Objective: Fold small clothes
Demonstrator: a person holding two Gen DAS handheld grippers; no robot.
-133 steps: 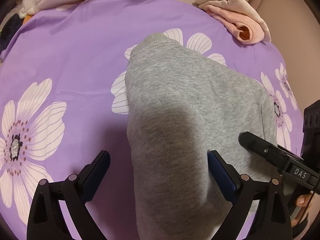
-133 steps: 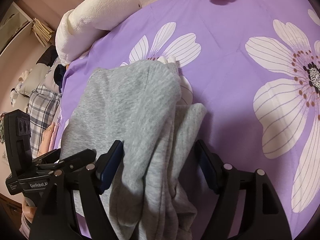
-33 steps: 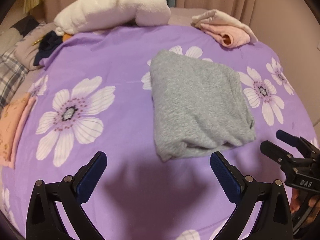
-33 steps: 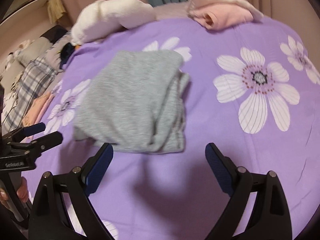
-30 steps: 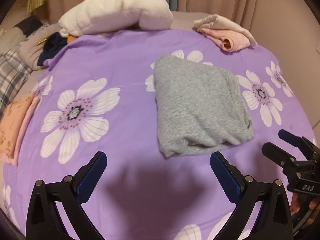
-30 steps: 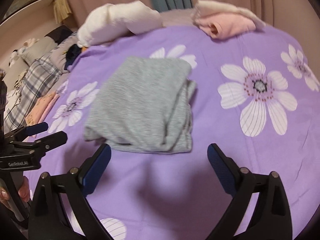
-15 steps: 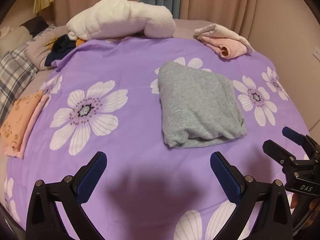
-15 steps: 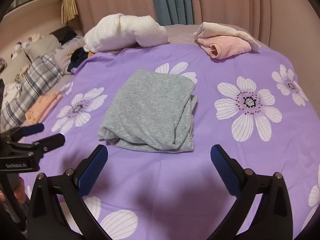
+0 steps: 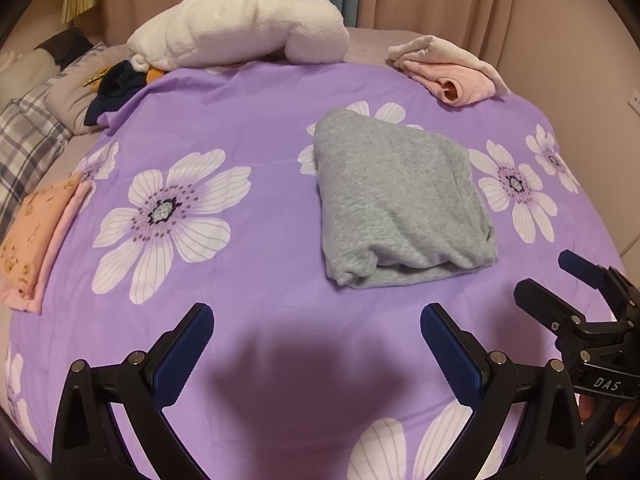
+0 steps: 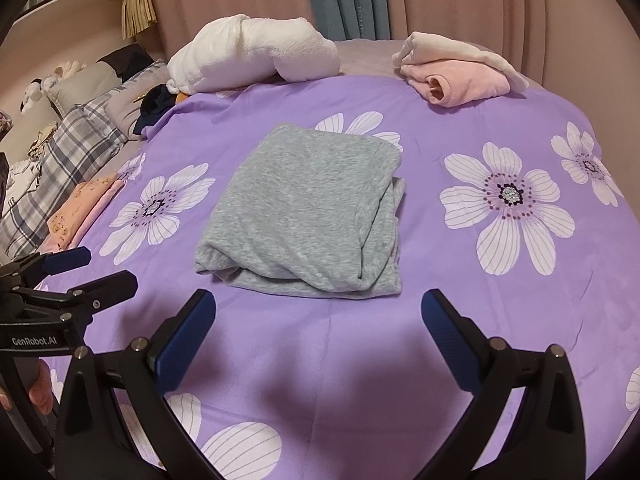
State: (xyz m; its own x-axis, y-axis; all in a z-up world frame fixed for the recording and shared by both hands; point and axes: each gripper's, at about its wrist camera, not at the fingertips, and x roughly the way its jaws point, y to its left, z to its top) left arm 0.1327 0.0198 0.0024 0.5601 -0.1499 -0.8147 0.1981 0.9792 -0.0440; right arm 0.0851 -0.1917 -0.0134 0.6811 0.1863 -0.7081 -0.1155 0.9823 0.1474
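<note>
Above the purple bedspread point(image 9: 260, 80), both claws point(image 9: 316, 344) point(image 10: 320, 330) hover level, spread, short of the folded grey garment point(image 10: 308, 208).

Purple floral bed point(image 9: 256, 128) bearing folded grey garment point(image 9: 400, 200)

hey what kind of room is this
Most likely a bedroom: a bed under a purple floral bedspread, pillows at one side, curtains behind, and a folded gray garment lying on it.

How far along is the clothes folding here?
The grey garment lies folded on the purple floral sheet, and a pink one sits folded at the far edge. Nothing is in hand: the left gripper and right gripper are open and empty. Whether more remains isn't clear.
</note>
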